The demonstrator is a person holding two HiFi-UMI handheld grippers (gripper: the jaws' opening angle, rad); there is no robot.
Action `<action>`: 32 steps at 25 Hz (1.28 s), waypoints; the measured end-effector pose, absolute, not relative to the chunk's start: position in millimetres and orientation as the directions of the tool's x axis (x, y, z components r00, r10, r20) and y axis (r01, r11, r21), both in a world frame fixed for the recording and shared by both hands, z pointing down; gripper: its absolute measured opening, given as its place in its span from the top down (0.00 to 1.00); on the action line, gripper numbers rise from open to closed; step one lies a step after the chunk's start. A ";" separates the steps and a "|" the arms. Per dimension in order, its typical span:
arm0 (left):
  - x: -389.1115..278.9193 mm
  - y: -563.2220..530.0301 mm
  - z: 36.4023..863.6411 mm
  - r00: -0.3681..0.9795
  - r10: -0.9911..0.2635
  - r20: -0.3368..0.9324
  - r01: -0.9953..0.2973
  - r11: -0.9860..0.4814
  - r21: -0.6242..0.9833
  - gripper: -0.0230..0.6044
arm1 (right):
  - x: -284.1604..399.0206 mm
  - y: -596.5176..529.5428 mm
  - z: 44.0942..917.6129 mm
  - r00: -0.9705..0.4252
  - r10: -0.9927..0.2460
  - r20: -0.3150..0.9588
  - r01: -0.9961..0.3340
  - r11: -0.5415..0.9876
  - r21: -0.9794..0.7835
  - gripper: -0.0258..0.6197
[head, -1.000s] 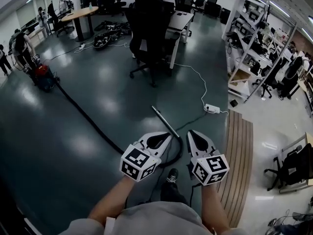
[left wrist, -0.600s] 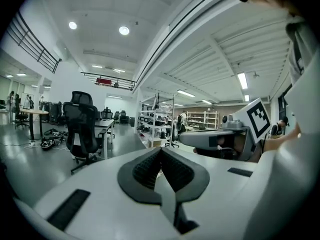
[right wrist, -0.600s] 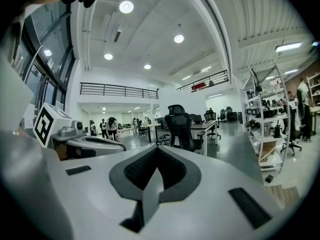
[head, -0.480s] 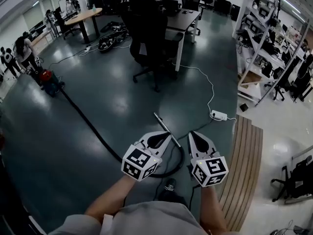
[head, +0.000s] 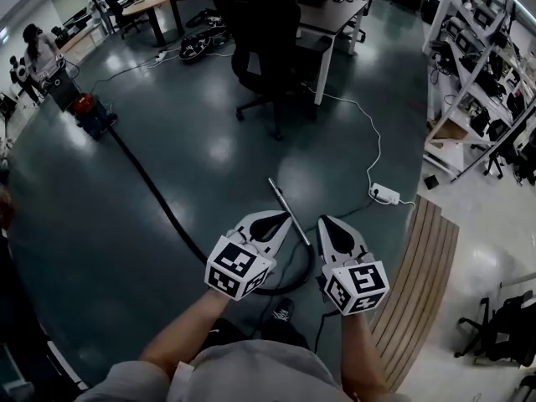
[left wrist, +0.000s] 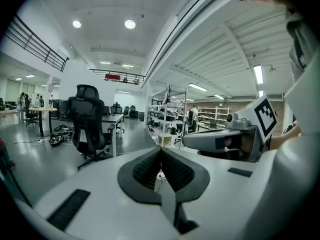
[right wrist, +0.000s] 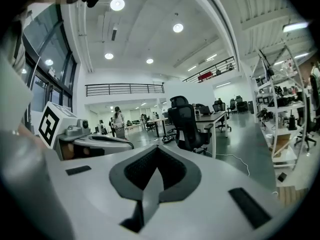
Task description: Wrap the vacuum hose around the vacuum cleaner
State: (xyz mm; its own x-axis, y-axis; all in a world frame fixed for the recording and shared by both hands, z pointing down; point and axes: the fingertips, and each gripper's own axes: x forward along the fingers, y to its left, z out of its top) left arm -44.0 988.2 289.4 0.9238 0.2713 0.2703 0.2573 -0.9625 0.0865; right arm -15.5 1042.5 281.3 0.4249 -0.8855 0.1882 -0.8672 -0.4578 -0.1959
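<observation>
Our white left gripper (head: pixel 283 218) and right gripper (head: pixel 323 221) are both closed, empty; the long black vacuum hose (head: pixel 159 199) curves beneath them, red canister vacuum cleaner (head: pixel 90 114) far ahead-left.

Hose (head: pixel 156 196) black; vacuum cleaner (head: pixel 87 110) red; floor (head: pixel 84 224) dark teal; chair (head: pixel 268 48) black.

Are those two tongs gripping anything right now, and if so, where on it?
Nothing is held. The left tongs and the right tongs are both shut with nothing between them. The vacuum hose lies on the floor, untouched.
</observation>
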 end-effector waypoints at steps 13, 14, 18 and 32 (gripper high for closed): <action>-23.8 926.7 298.7 0.872 0.406 0.272 0.377 -0.913 0.155 0.95 | 3.7 983.9 282.6 0.531 -0.804 0.268 -0.802 -0.579 -0.145 0.95; -25.8 920.5 299.2 0.865 0.422 0.272 0.393 -0.906 0.159 0.95 | 1.1 978.3 282.2 0.545 -0.793 0.272 -0.793 -0.593 -0.140 0.95; -27.8 894.3 302.4 0.836 0.473 0.277 0.446 -0.881 0.159 0.95 | -4.0 954.7 278.6 0.588 -0.762 0.271 -0.765 -0.633 -0.121 0.95; 12.4 869.9 379.7 0.755 0.535 0.380 0.528 -0.839 0.132 0.95 | 29.5 948.0 348.9 0.616 -0.704 0.353 -0.716 -0.687 -0.120 0.95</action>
State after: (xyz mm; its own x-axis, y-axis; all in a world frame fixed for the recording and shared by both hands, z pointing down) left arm 12.4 869.9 379.7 0.7546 0.5346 0.3804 0.5279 -0.8390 0.1320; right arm 29.5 948.0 348.9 0.6162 -0.7041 0.3529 -0.7163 -0.6873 -0.1204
